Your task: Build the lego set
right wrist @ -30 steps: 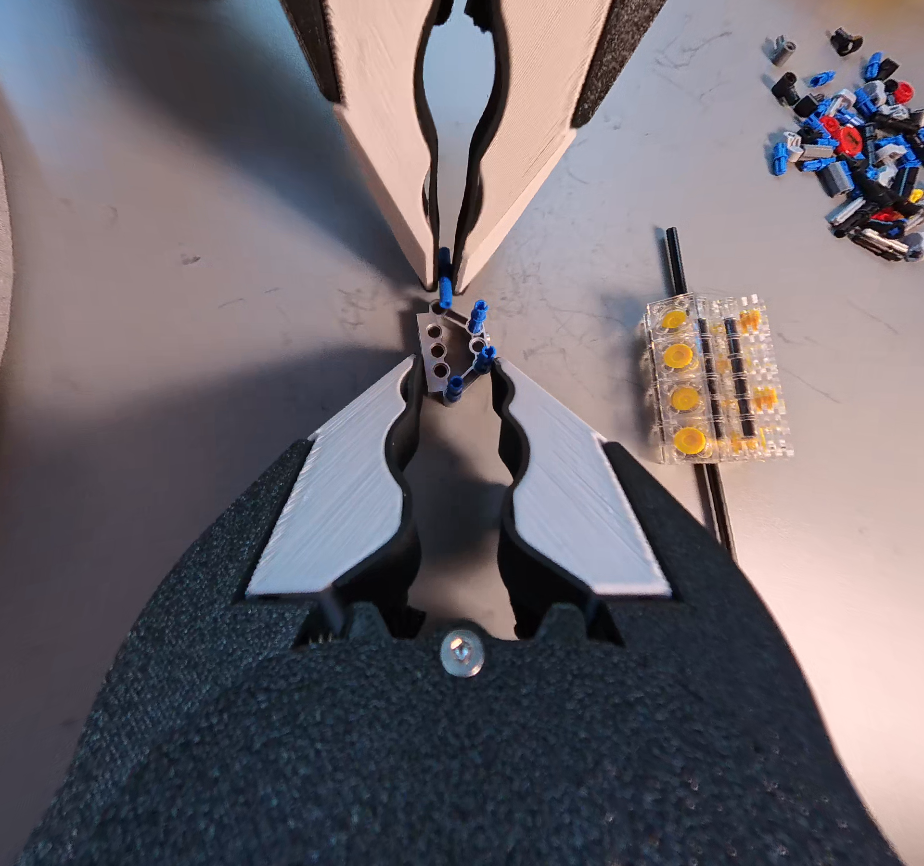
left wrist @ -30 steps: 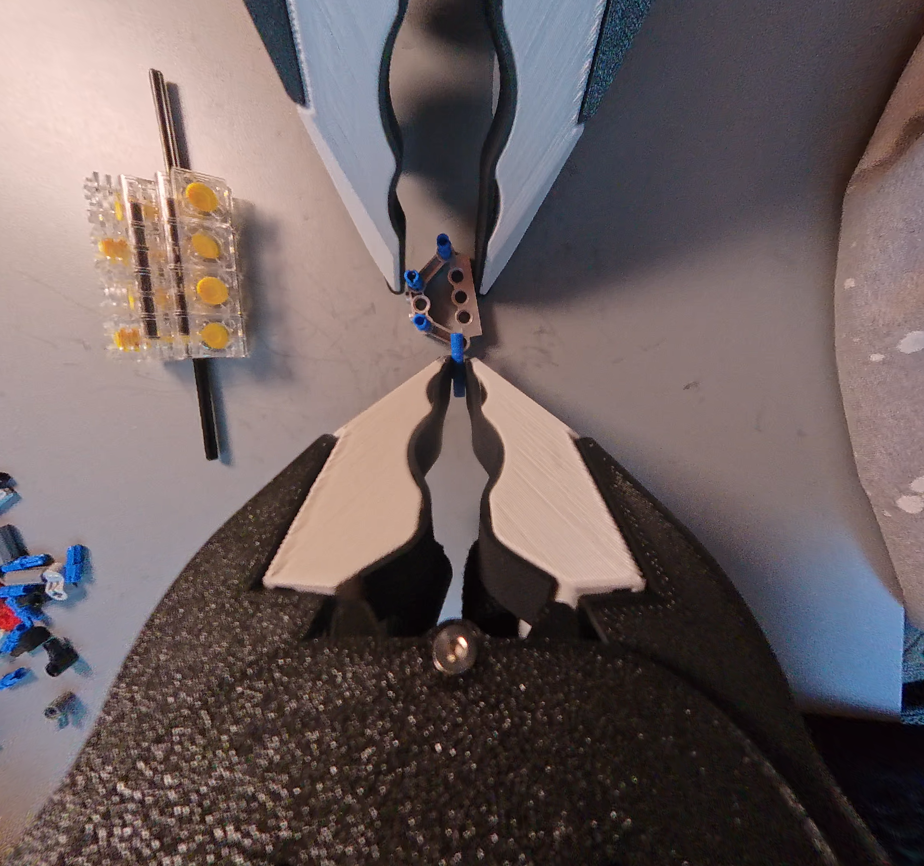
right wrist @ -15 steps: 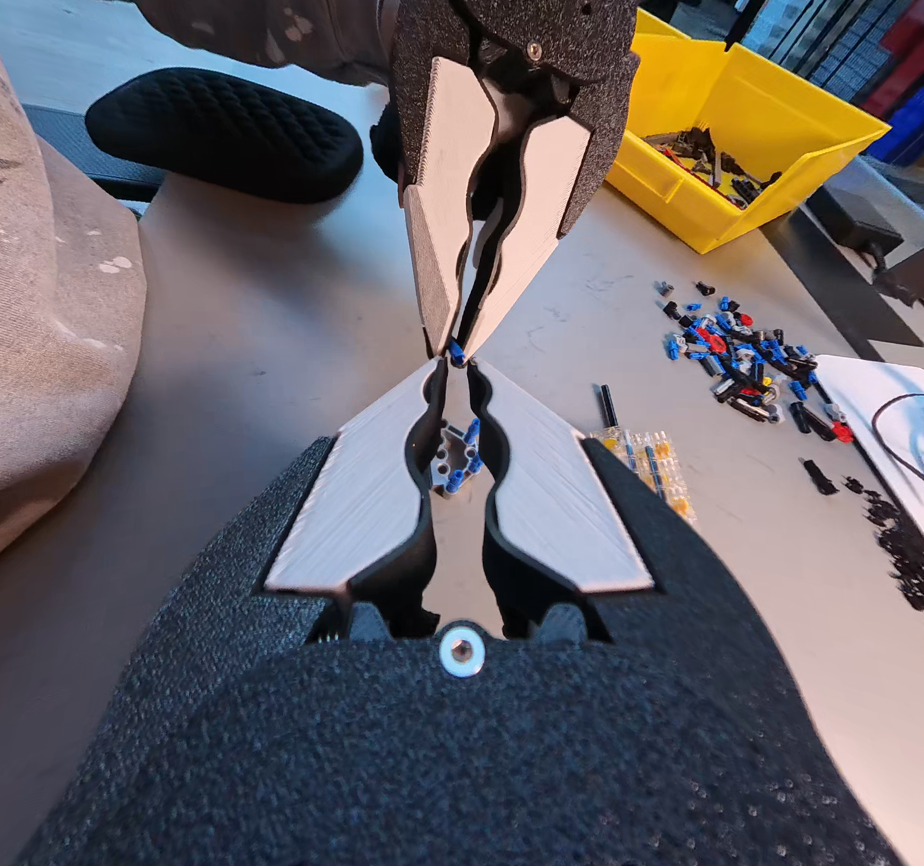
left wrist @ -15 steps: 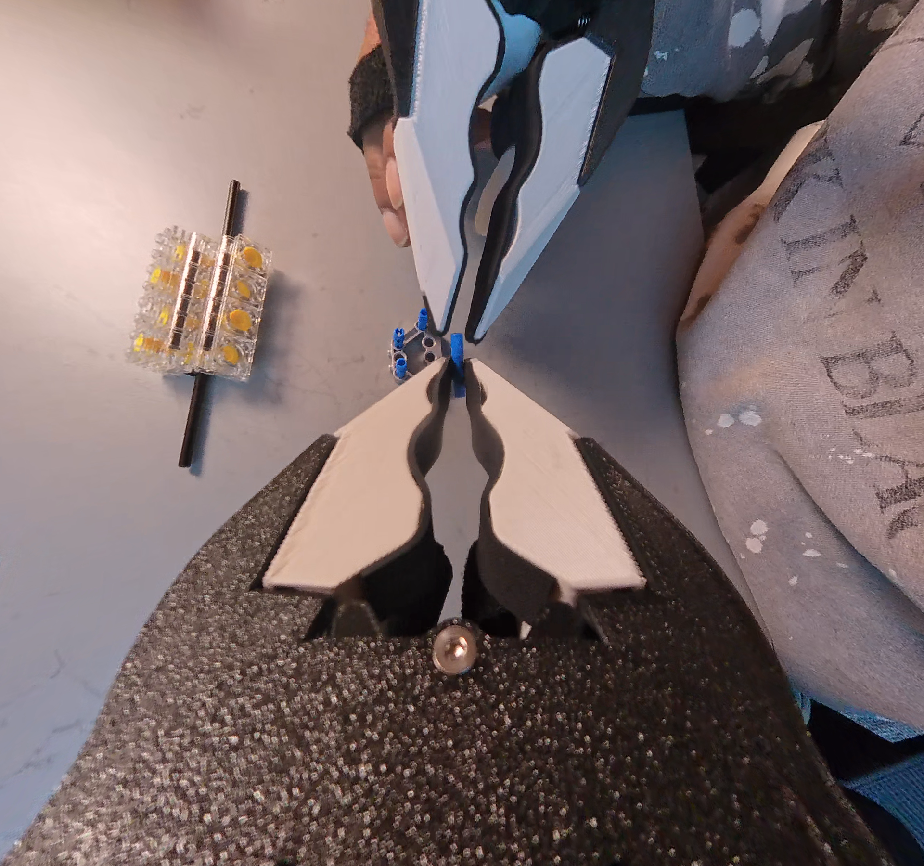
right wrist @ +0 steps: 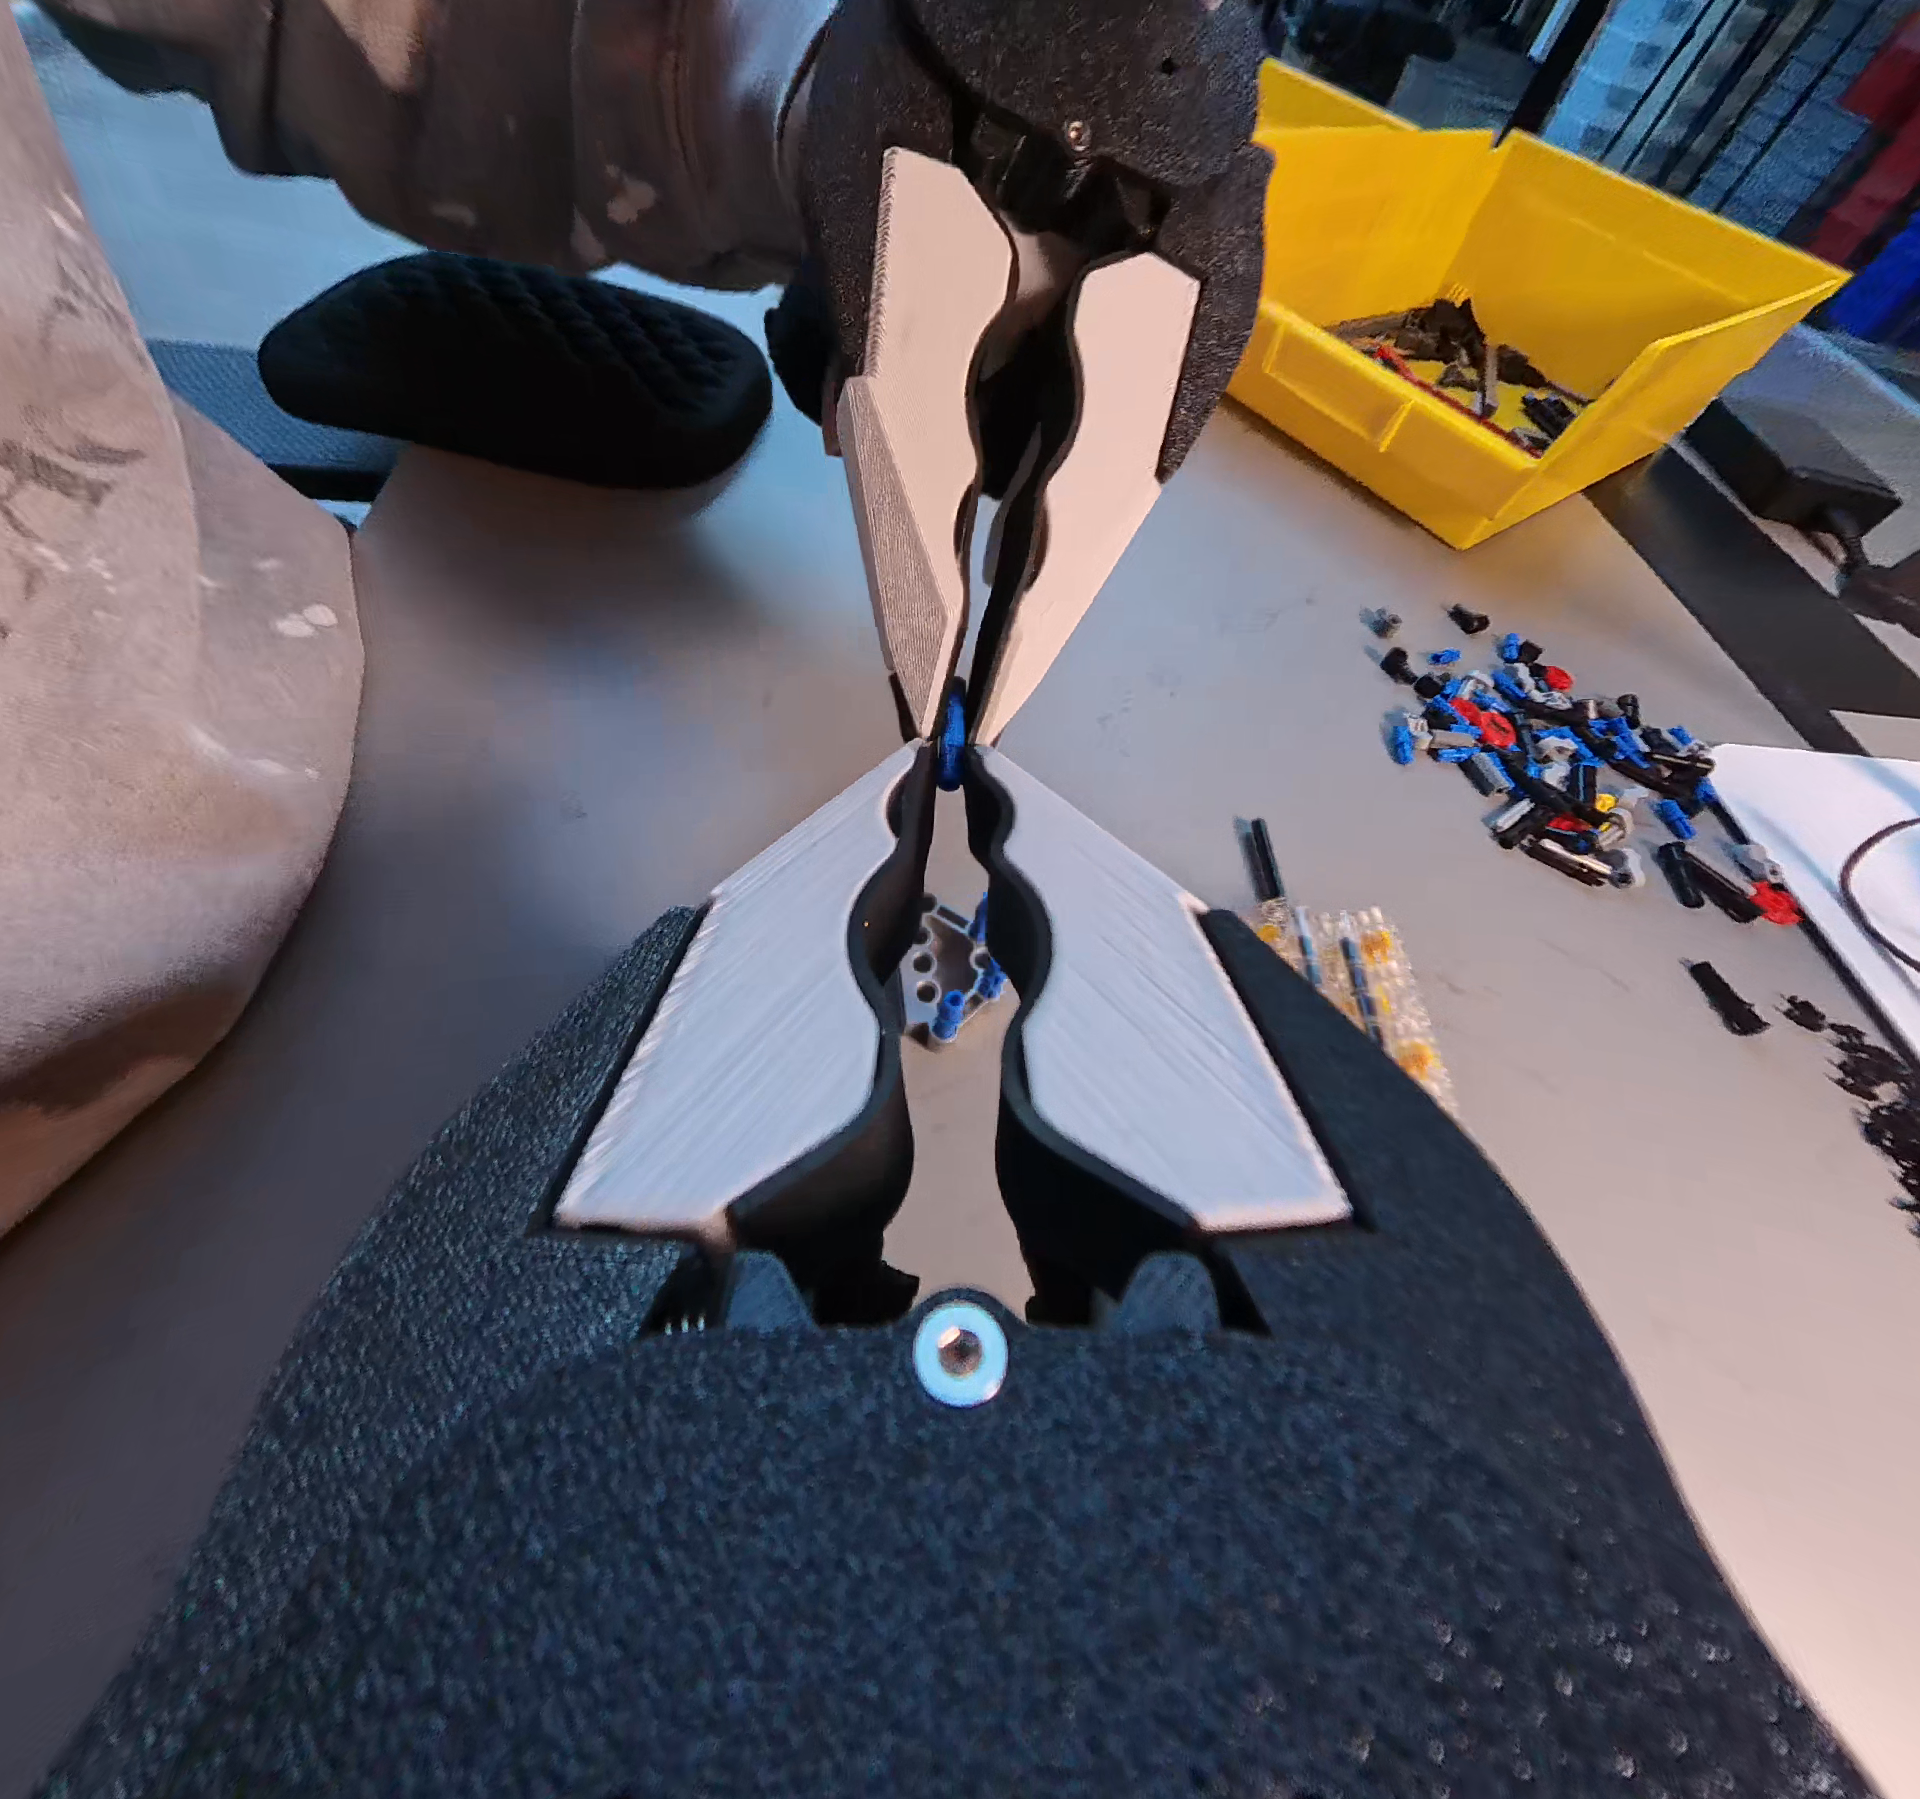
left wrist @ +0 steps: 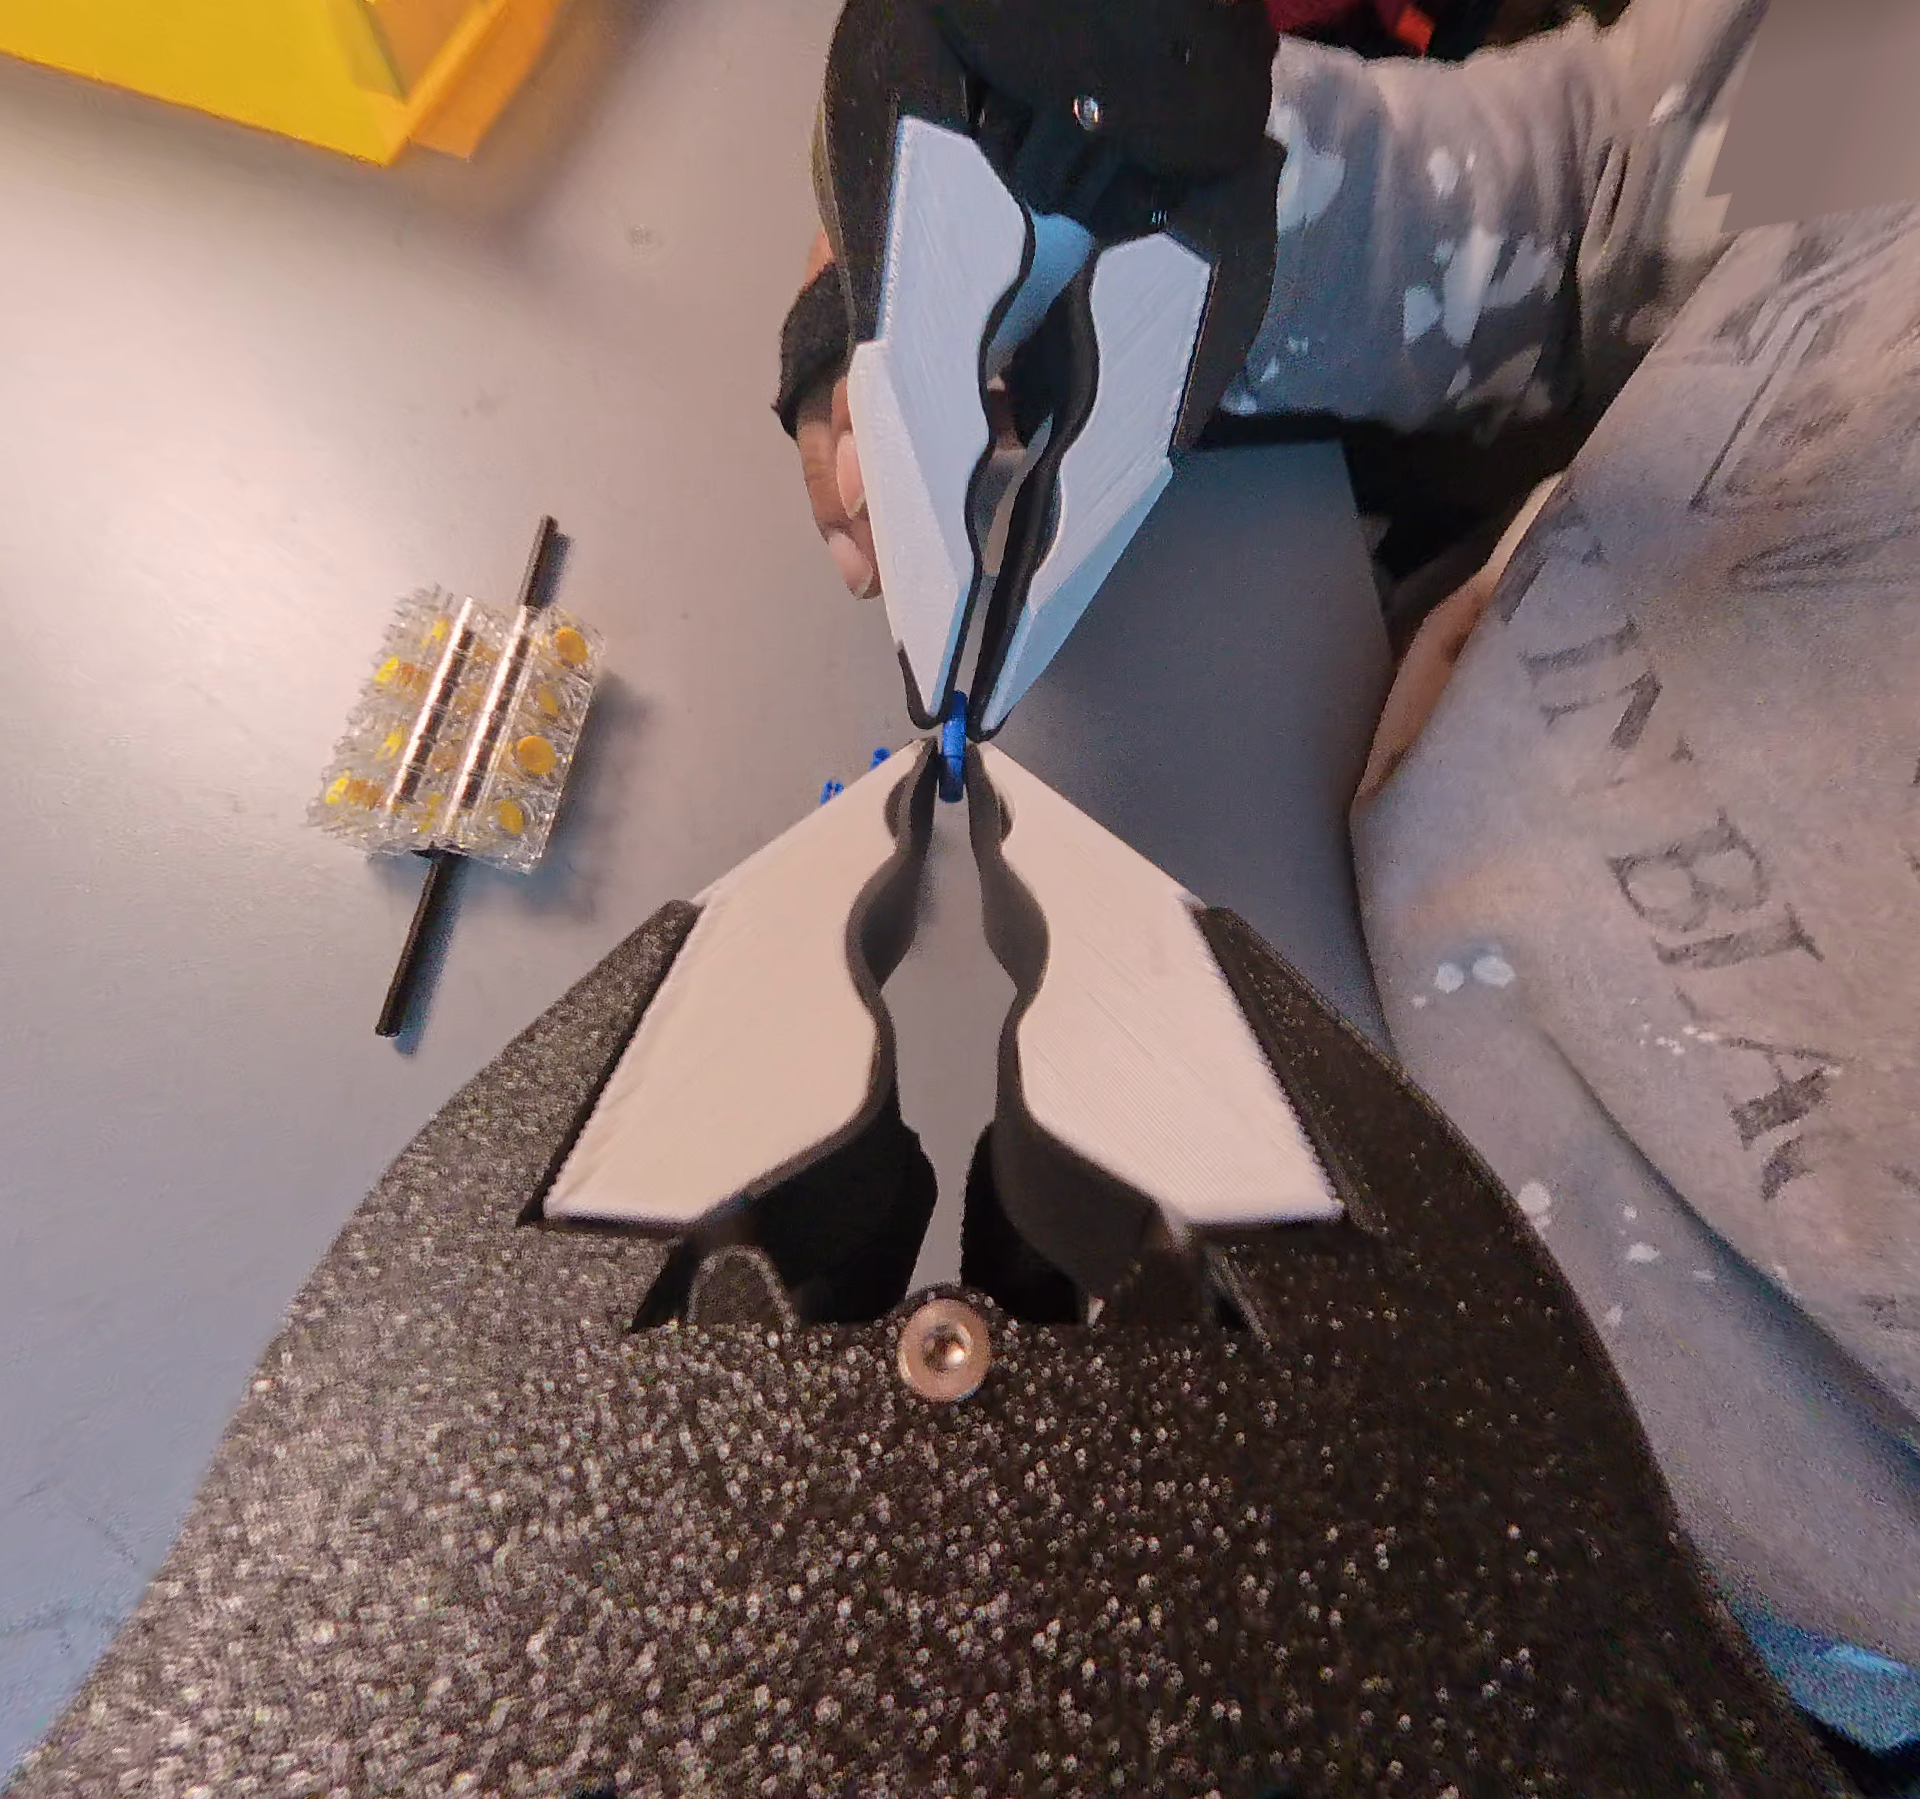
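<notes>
Both grippers have risen off the table [right wrist: 623,669], leaving the grey plate [right wrist: 940,975] below. Left gripper [left wrist: 951,775] and right gripper [right wrist: 948,762], tip to tip, each pinch the blue pin [left wrist: 953,729]. Clear block [left wrist: 457,726] lies left of the pin.

Workshop, grey workbench [right wrist: 644,669], yellow parts bin [right wrist: 1538,295], scattered small connector pieces [right wrist: 1558,752]

On my feed a clear block with yellow discs [left wrist: 457,729] lies on the grey table [left wrist: 208,419], threaded on a black rod [left wrist: 416,960]. I see a yellow bin [right wrist: 1538,336] holding dark parts at the far side, with a scatter of small blue, black and red pieces [right wrist: 1558,773] nearer. A black padded armrest [right wrist: 509,367] sits by the table edge.
</notes>
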Demonstrator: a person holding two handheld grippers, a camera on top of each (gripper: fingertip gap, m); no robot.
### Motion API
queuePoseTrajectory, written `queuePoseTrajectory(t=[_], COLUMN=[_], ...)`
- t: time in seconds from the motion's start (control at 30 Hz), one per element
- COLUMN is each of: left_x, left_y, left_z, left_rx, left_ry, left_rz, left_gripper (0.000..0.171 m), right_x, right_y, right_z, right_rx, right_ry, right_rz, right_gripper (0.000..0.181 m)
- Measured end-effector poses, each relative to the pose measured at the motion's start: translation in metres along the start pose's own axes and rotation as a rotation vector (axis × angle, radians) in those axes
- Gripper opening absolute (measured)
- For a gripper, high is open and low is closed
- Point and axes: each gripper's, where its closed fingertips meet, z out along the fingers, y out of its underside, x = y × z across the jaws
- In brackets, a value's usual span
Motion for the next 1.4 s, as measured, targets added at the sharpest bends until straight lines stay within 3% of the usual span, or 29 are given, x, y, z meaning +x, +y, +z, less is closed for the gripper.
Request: queuePoseTrajectory(t=[0.27,0.83,1.07,1.23,1.4], left_x=[0.005,0.005,-0.001,-0.011,-0.012], left_y=[-0.028,-0.017,-0.002,0.025,0.044], left_z=[-0.015,-0.01,-0.001,0.007,0.02], left_rx=[0.294,0.234,0.1,-0.119,-0.282], left_ry=[-0.008,-0.072,-0.129,-0.179,-0.154], left_rz=[-0.069,-0.035,0.032,0.084,0.104], left_gripper=[0.004,0.004,0.003,0.003,0.003], right_x=[0.007,0.001,0.0,0.002,-0.001], right_y=[-0.023,-0.014,0.002,0.038,0.072], right_z=[-0.012,-0.006,0.0,-0.002,0.009], right_rx=[0.142,0.091,0.004,-0.202,-0.38], right_ry=[0.003,-0.027,-0.031,-0.041,-0.056], right_rz=[0.074,0.082,0.09,0.083,0.058], right_gripper=[0.003,0.003,0.003,0.042,0.043])
